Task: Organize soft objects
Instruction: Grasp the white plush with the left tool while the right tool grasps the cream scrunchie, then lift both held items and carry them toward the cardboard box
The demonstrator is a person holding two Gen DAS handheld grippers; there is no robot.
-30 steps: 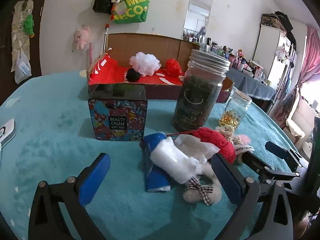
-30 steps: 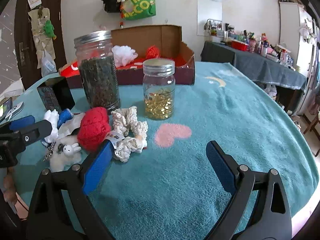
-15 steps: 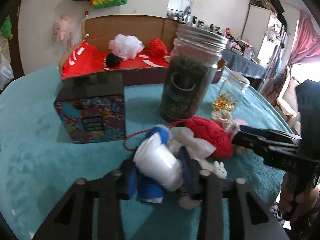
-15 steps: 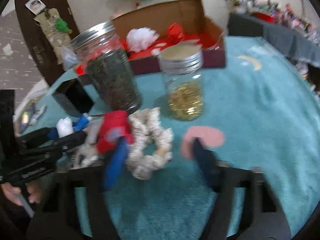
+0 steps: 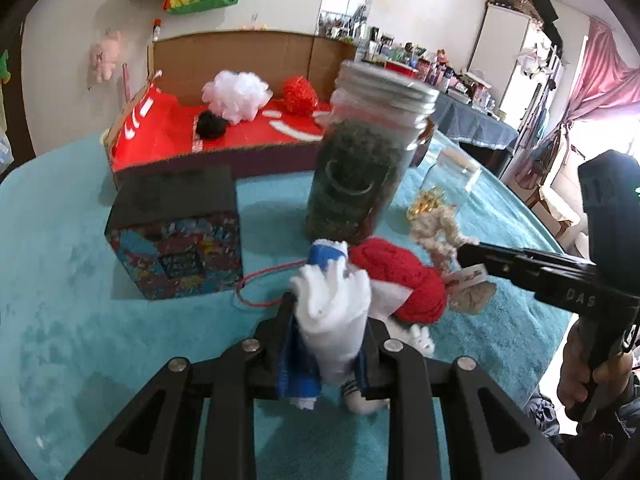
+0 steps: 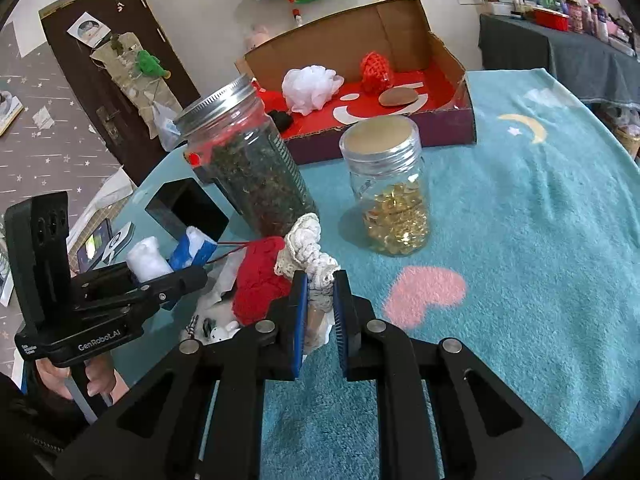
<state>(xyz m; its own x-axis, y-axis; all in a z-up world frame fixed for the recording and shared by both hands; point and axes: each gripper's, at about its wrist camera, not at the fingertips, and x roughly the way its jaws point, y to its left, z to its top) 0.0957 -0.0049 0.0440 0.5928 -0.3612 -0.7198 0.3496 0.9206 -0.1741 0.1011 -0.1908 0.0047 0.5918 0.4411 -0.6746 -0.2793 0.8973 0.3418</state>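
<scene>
My left gripper (image 5: 328, 320) is shut on a white and blue soft roll (image 5: 334, 312), lifted a little off the teal cloth; the roll (image 6: 192, 246) also shows in the right wrist view. My right gripper (image 6: 318, 292) is closing tight on a cream crochet scrunchie (image 6: 306, 248), its blue pads pressing on it. Between the two lies a red knitted ball (image 5: 404, 280) with a small white plush bunny (image 5: 416, 338) partly hidden beneath. At the back stands a red-lined cardboard box (image 6: 360, 32) holding a white pouf (image 6: 310, 88), a red knit piece (image 6: 374, 70) and a black pompom (image 5: 210, 126).
A tall jar of dark leaves (image 6: 252, 176) and a small jar of gold beads (image 6: 394, 200) stand just behind the soft pile. A patterned tin box (image 5: 180, 240) sits to the left. A person's hand (image 5: 580, 364) holds the right gripper's handle.
Both grippers went from wide open to shut: the left closed on the white and blue roll, the right on the cream scrunchie. Both tilted down toward the pile.
</scene>
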